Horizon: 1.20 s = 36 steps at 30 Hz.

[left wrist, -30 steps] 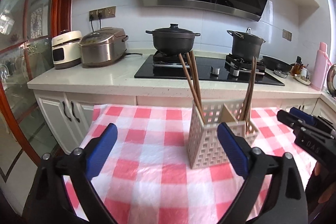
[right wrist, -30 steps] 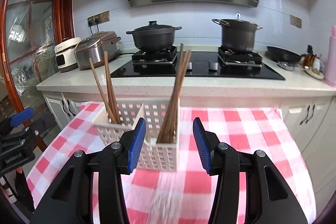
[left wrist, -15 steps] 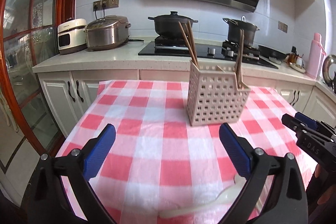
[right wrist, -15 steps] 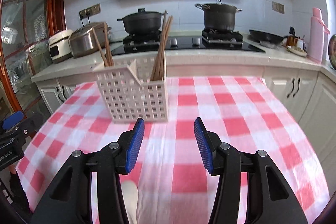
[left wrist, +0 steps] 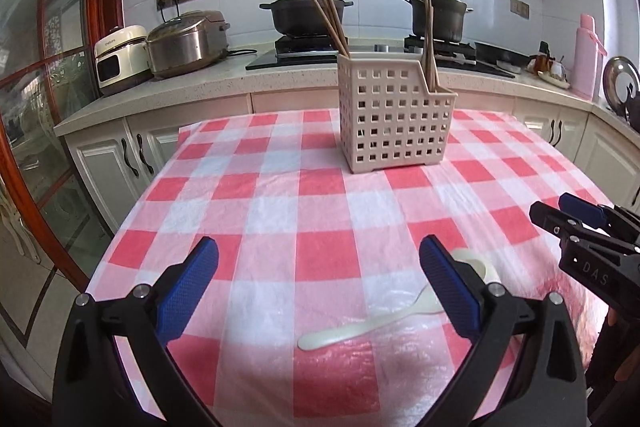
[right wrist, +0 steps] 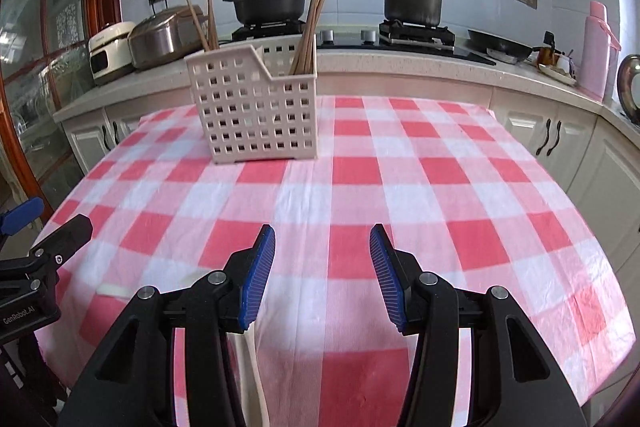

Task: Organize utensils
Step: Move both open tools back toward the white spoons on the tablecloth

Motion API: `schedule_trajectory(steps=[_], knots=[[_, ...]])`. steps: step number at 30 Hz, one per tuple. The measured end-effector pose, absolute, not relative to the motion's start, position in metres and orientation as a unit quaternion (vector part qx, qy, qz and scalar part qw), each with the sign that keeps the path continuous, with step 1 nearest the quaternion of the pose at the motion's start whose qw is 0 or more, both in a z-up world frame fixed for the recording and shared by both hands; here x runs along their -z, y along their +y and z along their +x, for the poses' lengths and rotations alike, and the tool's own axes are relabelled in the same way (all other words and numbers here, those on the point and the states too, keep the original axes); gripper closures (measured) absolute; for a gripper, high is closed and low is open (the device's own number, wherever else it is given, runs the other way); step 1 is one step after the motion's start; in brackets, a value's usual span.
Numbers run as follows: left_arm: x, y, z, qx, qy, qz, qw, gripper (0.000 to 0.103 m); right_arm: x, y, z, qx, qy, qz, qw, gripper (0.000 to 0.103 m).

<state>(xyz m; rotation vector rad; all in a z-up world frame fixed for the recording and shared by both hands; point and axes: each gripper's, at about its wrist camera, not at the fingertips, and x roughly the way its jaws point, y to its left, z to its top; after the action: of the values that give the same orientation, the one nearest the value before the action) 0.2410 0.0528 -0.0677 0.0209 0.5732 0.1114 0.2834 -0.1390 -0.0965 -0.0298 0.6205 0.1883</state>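
Observation:
A beige slotted basket (left wrist: 394, 119) stands at the far side of the table on a red-and-white checked cloth (left wrist: 320, 211). Wooden chopsticks (left wrist: 332, 23) lean in both of its compartments. A white spoon (left wrist: 372, 323) lies on the cloth near the front edge, its bowl partly hidden behind the right finger of my left gripper (left wrist: 319, 247). That gripper is wide open, low over the cloth, with nothing between its fingers. My right gripper (right wrist: 322, 233) is open and holds nothing, well short of the basket (right wrist: 260, 111). A pale sliver of the spoon handle (right wrist: 109, 290) shows to its left.
Behind the table runs a counter (left wrist: 168, 87) with a rice cooker (left wrist: 186, 41), a hob with two black pots (right wrist: 272, 3), a pan and a pink flask (right wrist: 596, 47). A glass door (left wrist: 36, 115) is at the left. White cabinets (right wrist: 548, 135) close in on the right.
Both grippers have drawn back from the basket and dropped toward the cloth. The basket now looks farther off, and the white spoon has come into the left wrist view.

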Motion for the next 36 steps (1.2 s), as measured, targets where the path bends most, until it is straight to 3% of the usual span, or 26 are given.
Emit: schedule_trajectory(steps=[36], knots=[[0.089,0.097,0.221,-0.078,0.289,-0.004,0.954,0.006,0.128,-0.1,0.301,-0.093,0.383,-0.075,0.916,0.055]])
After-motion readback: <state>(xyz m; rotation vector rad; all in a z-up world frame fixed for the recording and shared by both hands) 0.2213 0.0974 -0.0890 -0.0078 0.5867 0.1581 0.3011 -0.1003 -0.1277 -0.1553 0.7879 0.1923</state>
